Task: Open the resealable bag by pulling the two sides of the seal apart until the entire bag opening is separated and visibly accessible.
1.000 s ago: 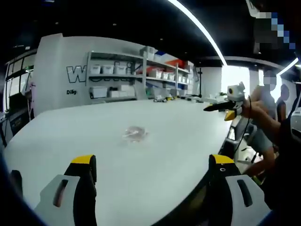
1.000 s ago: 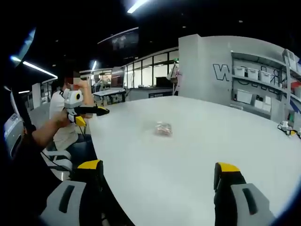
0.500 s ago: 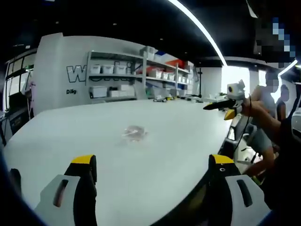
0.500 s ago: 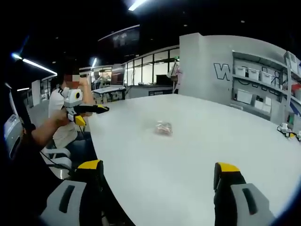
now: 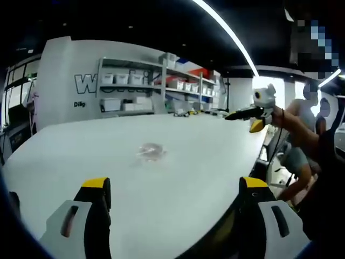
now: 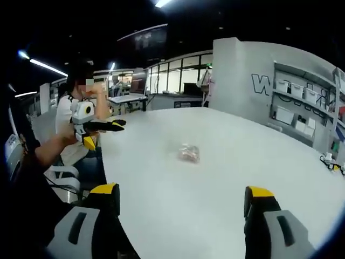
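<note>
Landmark: the white table (image 5: 178, 162) (image 6: 215, 183), a broad rounded top; every place below is given relative to it.
Left gripper (image 5: 175, 189): in the left gripper view it stands at the near edge of the table, jaws wide apart with bare tabletop between the yellow tips, holding nothing. Its lower parts are cut off by the frame. In the right gripper view it appears again (image 6: 121, 123), raised off the table's left edge in a hand; from that side its jaws overlap and I cannot tell their gap there.
Right gripper (image 6: 180, 197): in the right gripper view it sits low at the near edge of the table, jaws spread wide, empty. In the left gripper view it shows (image 5: 229, 115) lifted above the table's right edge, pointing inward; dark jaws seen side-on, gap unreadable there.
Resealable bag (image 5: 150, 151) (image 6: 189, 154): lies flat near the middle of the table, well apart from both grippers. Small, clear and crinkled, with something pinkish-brown inside. Too small and blurred to make out the seal or whether it is parted.
Person's arm (image 6: 51, 148): reaches in from off the table's edge, partly lost in dark clothing.
Shelves (image 5: 156, 89) (image 6: 302, 105): beyond the far side of the table, loaded with white bins; the wall lettering is partly covered by them.
</note>
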Demonstrator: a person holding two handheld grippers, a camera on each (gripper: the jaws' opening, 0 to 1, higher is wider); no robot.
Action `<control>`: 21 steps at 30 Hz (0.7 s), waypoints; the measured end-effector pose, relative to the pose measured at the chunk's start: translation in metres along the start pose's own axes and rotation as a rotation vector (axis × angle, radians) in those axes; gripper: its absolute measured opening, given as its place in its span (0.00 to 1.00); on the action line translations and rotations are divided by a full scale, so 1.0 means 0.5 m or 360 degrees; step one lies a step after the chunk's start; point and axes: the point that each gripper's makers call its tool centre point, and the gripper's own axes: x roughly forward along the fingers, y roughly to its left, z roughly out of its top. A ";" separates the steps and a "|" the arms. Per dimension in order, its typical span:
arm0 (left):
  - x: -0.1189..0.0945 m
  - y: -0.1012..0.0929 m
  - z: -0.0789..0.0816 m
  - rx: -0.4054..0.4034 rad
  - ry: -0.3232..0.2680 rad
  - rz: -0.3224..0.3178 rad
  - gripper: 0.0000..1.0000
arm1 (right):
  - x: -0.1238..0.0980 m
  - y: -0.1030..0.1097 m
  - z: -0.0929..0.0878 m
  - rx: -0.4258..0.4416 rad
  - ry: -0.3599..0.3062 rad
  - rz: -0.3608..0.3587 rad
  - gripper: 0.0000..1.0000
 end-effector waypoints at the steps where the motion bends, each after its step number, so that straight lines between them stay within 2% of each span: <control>1: 0.000 0.000 -0.001 -0.0001 0.0001 0.0000 0.98 | 0.003 -0.001 -0.001 0.0001 0.0006 0.0002 0.97; 21: 0.009 -0.002 -0.003 -0.0005 0.0009 -0.0012 0.98 | 0.048 -0.008 0.005 0.0002 0.0013 0.0051 0.96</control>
